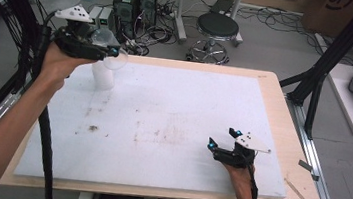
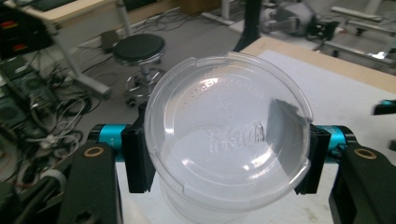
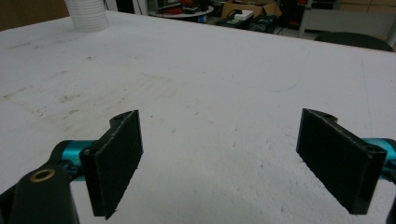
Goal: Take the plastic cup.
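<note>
Your left hand-held gripper (image 2: 224,158) pinches the clear lid (image 2: 227,140) by its rim, above the white cup (image 1: 103,75) at the desk's (image 1: 283,116) far left corner. The thin plastic may flex and pop free, or land off-centre and tip the cup. The lid is round, with no long axis; its face tilts toward the camera. Your right hand-held gripper (image 1: 224,139) rests spread and empty.

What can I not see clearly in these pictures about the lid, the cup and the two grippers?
- Cup: in the left gripper view the clear lid covers it, so its contents stay hidden.
- Raised lettering on the lid: too faint to read.
- Left gripper: the lid hides its pad faces.
- Right gripper: open; the frame's bottom edge cuts its body.
</note>
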Available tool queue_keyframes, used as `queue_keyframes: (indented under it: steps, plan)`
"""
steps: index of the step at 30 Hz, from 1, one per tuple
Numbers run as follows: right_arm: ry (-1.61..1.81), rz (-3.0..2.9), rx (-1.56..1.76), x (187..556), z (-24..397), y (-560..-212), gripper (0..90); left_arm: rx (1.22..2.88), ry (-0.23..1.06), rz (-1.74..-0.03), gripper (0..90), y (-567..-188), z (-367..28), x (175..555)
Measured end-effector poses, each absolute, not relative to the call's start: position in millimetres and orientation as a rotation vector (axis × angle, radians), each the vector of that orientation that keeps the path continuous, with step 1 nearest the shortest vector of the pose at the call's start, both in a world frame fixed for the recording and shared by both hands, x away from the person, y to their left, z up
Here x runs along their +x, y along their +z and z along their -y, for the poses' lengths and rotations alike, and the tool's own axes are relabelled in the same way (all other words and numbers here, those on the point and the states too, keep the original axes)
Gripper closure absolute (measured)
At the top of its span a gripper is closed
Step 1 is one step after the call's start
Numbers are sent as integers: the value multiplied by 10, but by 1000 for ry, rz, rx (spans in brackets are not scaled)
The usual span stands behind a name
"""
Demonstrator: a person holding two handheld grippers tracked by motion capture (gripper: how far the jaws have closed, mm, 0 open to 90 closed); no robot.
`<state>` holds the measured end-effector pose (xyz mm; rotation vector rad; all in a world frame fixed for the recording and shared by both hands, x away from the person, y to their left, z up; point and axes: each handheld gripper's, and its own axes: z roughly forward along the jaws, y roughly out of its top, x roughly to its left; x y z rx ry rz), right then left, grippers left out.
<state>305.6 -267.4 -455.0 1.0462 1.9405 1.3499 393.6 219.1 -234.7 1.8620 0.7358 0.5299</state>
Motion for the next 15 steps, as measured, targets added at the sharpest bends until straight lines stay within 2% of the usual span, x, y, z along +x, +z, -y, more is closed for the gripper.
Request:
queue_keyframes:
  steps: [15]
  plan:
    - [1350,-1946,1055,3050,2669,-4550,145,1802,361,-486,374,-2702,-1981,3540]
